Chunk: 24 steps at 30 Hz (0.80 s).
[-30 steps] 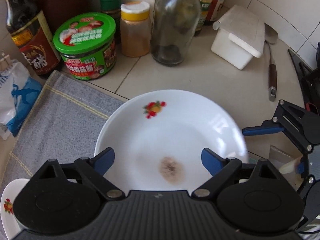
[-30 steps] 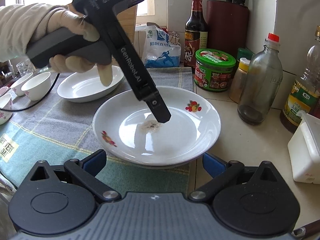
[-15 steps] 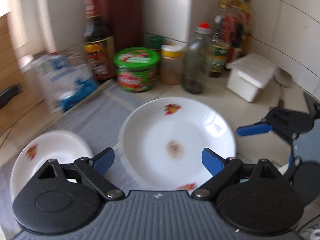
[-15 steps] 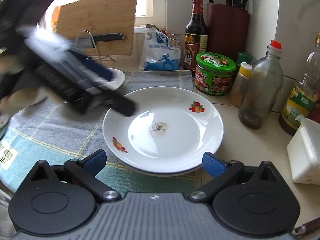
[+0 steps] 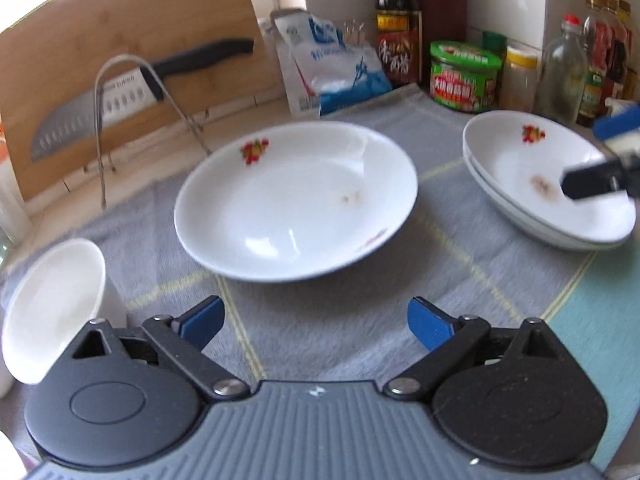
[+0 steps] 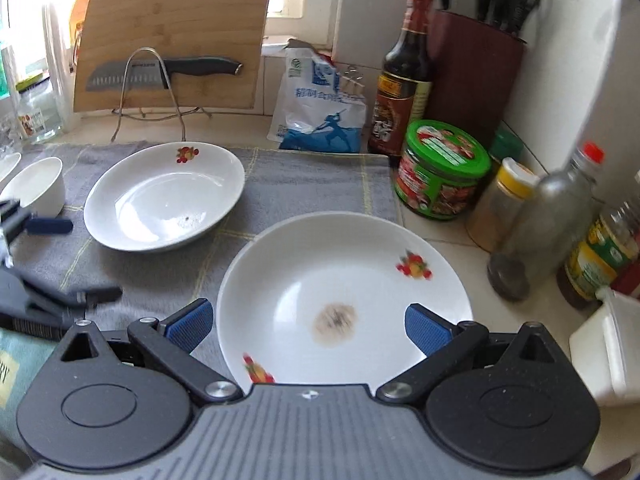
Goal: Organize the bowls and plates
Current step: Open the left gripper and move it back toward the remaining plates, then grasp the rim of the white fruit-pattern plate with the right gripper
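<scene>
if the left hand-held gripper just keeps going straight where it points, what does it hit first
Most likely the near rim of the single white plate on the grey cloth. The left hand-held gripper is open and aimed at it, with only bare cloth between. Its height above the cloth is hard to judge.

A glossy glaze is shown by the white ceramic deep plate with fruit print (image 5: 296,200) and by the stacked white ceramic plates with a brown stain (image 6: 344,300). A woven, matt surface is seen on the grey cloth mat with pale yellow lines (image 5: 328,320). Light, smooth-grained bamboo is presented by the upright wooden cutting board (image 6: 176,28), against which a brushed steel knife with a black handle (image 6: 160,70) is held in a bent metal wire stand (image 6: 148,84). The black plastic left gripper (image 5: 314,322) looks matt, its blue finger pads (image 5: 200,320) finely ribbed
</scene>
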Each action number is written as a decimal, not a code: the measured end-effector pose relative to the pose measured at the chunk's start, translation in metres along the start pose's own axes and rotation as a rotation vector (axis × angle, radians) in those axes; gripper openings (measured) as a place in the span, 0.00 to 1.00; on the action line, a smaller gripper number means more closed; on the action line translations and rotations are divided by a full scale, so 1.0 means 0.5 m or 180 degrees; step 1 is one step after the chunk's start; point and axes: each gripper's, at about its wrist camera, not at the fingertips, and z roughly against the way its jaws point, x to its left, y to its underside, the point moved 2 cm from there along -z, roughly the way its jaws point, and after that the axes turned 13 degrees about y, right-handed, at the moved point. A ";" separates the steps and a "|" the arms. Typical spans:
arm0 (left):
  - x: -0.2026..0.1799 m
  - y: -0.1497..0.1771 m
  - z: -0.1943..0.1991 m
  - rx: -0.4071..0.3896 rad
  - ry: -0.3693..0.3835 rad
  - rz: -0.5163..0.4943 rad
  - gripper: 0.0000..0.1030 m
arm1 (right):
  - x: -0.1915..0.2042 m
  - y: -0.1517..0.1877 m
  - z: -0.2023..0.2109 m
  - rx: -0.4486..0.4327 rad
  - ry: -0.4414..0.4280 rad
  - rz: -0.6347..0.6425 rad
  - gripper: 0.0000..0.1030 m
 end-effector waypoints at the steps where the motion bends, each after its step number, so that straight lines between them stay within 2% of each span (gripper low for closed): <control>1: 0.007 -0.001 -0.007 0.0000 0.0002 0.0031 0.95 | 0.009 -0.009 -0.006 0.0008 -0.0013 0.0066 1.00; 4: 0.023 -0.008 -0.022 -0.0073 0.0019 0.0150 0.95 | 0.038 -0.042 -0.018 -0.0041 -0.0206 0.0268 1.00; 10: 0.037 -0.008 -0.038 -0.0181 0.0102 0.0341 0.99 | 0.075 -0.106 -0.070 -0.0097 -0.0764 0.0643 1.00; 17: 0.044 -0.019 -0.052 -0.0259 0.0053 0.0372 1.00 | 0.097 -0.183 -0.158 0.0063 -0.1296 0.0870 1.00; 24: 0.048 -0.023 -0.054 -0.0286 0.0056 0.0369 1.00 | 0.130 -0.249 -0.271 0.0361 -0.1770 0.0870 1.00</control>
